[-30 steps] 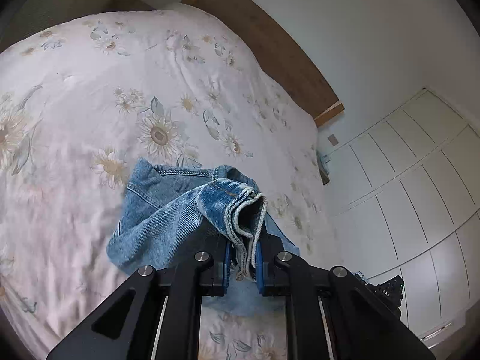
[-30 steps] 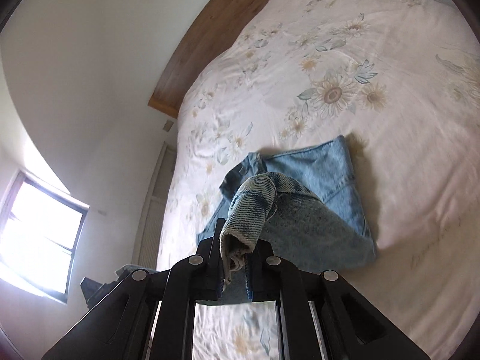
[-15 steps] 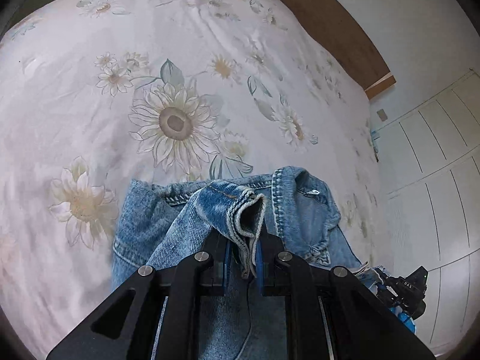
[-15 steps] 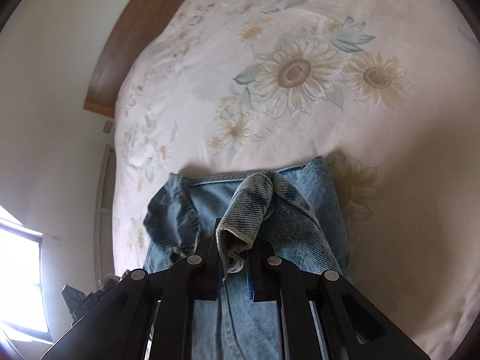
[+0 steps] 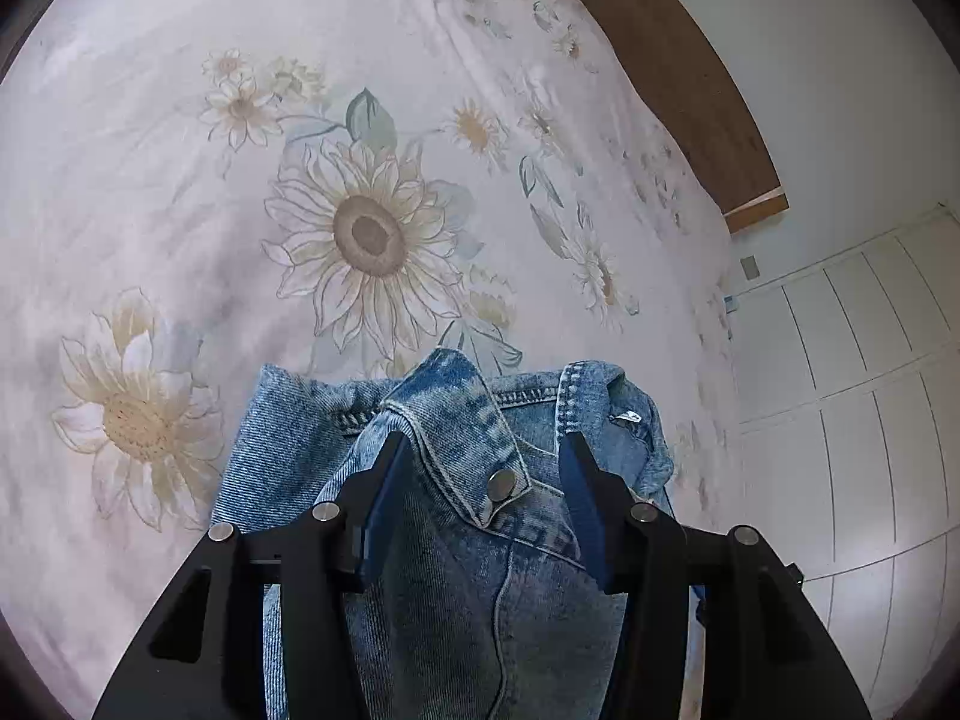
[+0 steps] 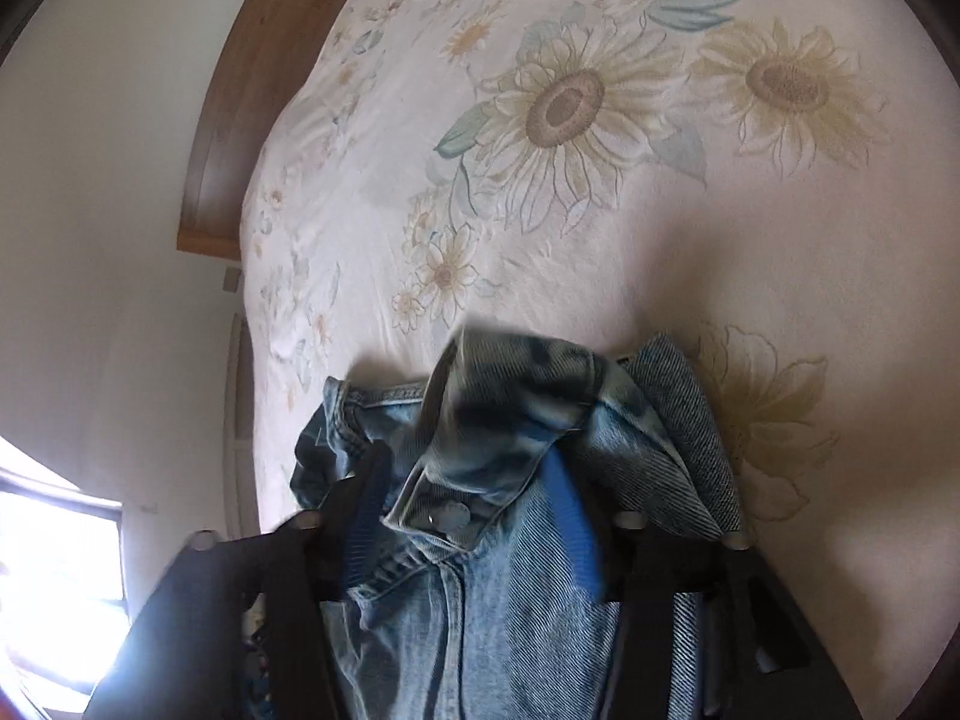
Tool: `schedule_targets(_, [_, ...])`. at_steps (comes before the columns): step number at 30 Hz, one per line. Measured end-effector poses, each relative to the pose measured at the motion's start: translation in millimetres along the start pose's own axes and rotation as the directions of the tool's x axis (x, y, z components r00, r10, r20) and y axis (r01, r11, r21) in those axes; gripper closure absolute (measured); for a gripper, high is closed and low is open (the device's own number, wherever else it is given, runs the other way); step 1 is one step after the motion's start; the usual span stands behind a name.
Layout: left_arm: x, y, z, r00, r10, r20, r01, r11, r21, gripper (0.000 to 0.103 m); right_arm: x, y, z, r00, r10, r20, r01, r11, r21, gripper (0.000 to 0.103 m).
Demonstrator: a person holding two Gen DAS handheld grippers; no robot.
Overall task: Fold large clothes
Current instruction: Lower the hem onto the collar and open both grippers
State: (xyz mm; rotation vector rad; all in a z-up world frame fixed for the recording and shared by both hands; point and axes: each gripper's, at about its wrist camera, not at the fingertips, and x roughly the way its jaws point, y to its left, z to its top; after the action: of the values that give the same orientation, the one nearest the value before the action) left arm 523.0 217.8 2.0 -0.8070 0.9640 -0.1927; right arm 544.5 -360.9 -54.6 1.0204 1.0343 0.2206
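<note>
Between both tongs | you are opening left tongs (image 5: pixel 483 468) and right tongs (image 6: pixel 465 480), releasing denim jacket (image 5: pixel 432 570) cuffs | jacket lying straight ahead on bed (image 5: pixel 180 180).

Each wrist camera looked forward and downward along its own jaws, close above the folded blue denim jacket (image 5: pixel 456 480) (image 6: pixel 492 480); both views shared the sunflower-printed white bed (image 5: pixel 180 180) (image 6: pixel 600 240).

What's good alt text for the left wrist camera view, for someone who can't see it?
A folded blue denim jacket lies on a sunflower-print bedsheet, its buttoned cuff between the left tool's opening fingers, which no longer pinch it. A wooden headboard and white wardrobe doors are at right.
</note>
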Motion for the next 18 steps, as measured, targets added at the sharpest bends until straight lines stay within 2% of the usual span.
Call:
schedule_targets(1, [-4.7,-5.8,0.9,1.0,0.008,0.006,-0.008,1.0,0.017,0.058,-2.5,2.8,1.0,1.0,0.005,0.005,-0.005,1.0,0.004,0.031])
schedule_targets(4, [-22.8,-31.9,-2.0,0.997,0.068,0.029,-0.071,0.99,0.125,0.058,-15.6,12.3,3.4,1.0,0.007,0.023,-0.007,1.0,0.009,0.028])
schedule_targets(6, [-32.7,-56.4,-10.8,0.991,0.124,0.046,-0.131,0.963,0.235,0.058,-27.1,21.9,2.3,0.999,-0.005,0.036,0.006,1.0,-0.021,0.028])
schedule_targets(8, [-39.4,-78.9,-25.6,0.983,0.171,0.064,-0.182,0.922,0.341,0.058,-37.5,35.2,-2.8,0.999,-0.024,0.04,0.027,0.997,-0.073,0.027])
schedule_targets(10, [-37.5,-93.8,-40.7,0.981,0.184,0.066,-0.195,0.891,0.41,0.057,-43.4,49.4,-14.6,0.999,-0.04,0.026,0.043,0.991,-0.13,0.027])
schedule_targets(12, [-31.0,-101.0,-54.4,0.981,0.185,0.064,-0.194,0.873,0.447,0.057,-45.4,60.4,-30.2,0.999,-0.051,0.014,0.053,0.98,-0.19,0.027])
schedule_targets(14, [-25.1,-100.0,-63.4,0.982,0.18,0.059,-0.187,0.868,0.46,0.057,-41.7,75.8,-50.2,0.997,-0.082,-0.003,0.077,0.956,-0.281,0.027])
schedule_targets(18, [-10.6,-77.9,-75.8,0.988,0.154,0.018,-0.145,0.881,0.451,0.057,-25.4,90.0,-79.9,0.988,-0.154,-0.014,0.133,0.894,-0.428,0.027])
